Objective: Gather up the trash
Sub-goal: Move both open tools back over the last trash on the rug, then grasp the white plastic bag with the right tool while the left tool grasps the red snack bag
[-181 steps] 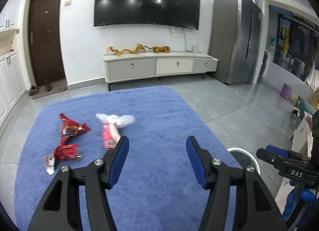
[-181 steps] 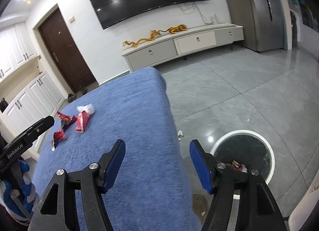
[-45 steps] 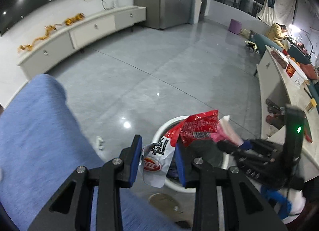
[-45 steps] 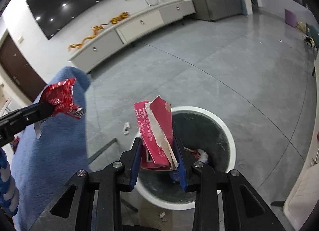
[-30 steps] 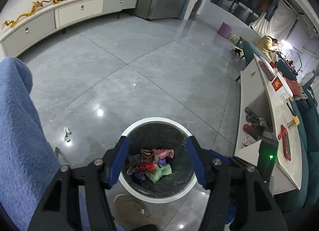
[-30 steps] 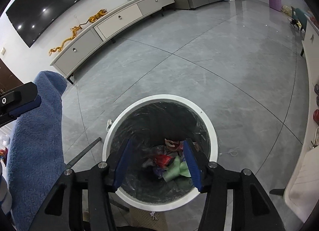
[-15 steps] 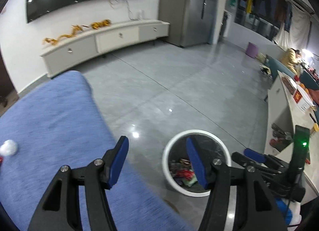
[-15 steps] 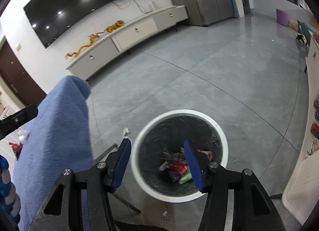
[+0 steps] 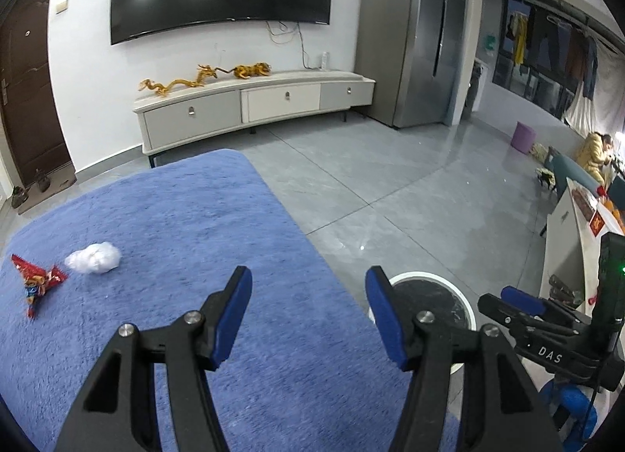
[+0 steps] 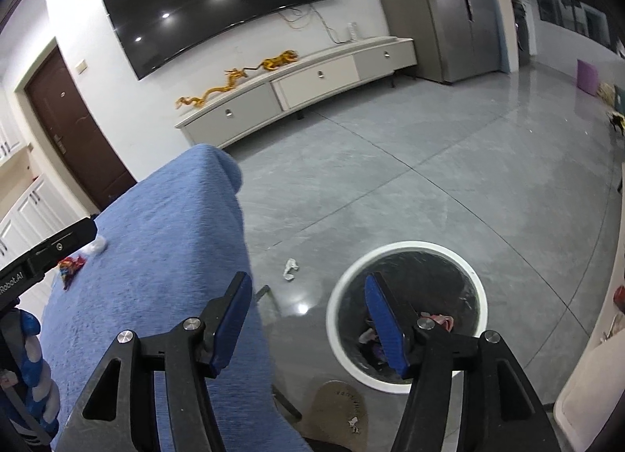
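Both the left gripper (image 9: 308, 292) and right gripper (image 10: 308, 297) gape wide and empty, a red wrapper (image 9: 37, 282) and white wad (image 9: 93, 258) lying far left on the blue cloth (image 9: 218, 225) (bin (image 10: 406, 252) lower right).

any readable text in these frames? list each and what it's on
"DAS": on the black body of the right tool, seen in the left wrist view.
"Robot.AI": on the black body of the left tool, at the right wrist view's edge; the start is cut off.
Red wrapper: print too small to read.
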The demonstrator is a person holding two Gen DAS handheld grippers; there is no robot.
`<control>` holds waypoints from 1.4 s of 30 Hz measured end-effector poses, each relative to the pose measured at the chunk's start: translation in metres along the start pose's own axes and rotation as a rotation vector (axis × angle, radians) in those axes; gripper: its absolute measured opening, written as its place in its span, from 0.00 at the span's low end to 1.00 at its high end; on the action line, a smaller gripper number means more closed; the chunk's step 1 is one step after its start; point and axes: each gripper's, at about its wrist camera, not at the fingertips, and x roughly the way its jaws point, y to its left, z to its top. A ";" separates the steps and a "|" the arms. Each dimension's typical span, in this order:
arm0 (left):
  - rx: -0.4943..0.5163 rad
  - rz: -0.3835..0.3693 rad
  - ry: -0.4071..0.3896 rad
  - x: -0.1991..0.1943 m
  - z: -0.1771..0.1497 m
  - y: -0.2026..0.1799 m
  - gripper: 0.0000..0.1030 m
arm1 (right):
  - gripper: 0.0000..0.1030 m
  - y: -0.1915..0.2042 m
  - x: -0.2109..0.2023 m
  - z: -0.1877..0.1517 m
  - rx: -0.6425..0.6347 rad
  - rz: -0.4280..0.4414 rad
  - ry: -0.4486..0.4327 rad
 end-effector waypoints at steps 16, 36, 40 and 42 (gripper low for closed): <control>-0.054 0.029 -0.039 -0.022 -0.014 0.034 0.57 | 0.58 0.040 0.004 -0.004 -0.078 0.016 0.022; -0.270 0.251 -0.032 -0.028 -0.050 0.210 0.64 | 0.68 0.168 0.075 0.008 -0.336 0.164 0.129; -0.306 0.345 -0.053 -0.025 -0.045 0.259 0.66 | 0.73 0.225 0.104 0.014 -0.455 0.239 0.135; -0.322 0.376 -0.055 -0.018 -0.040 0.280 0.67 | 0.73 0.251 0.119 0.017 -0.502 0.280 0.134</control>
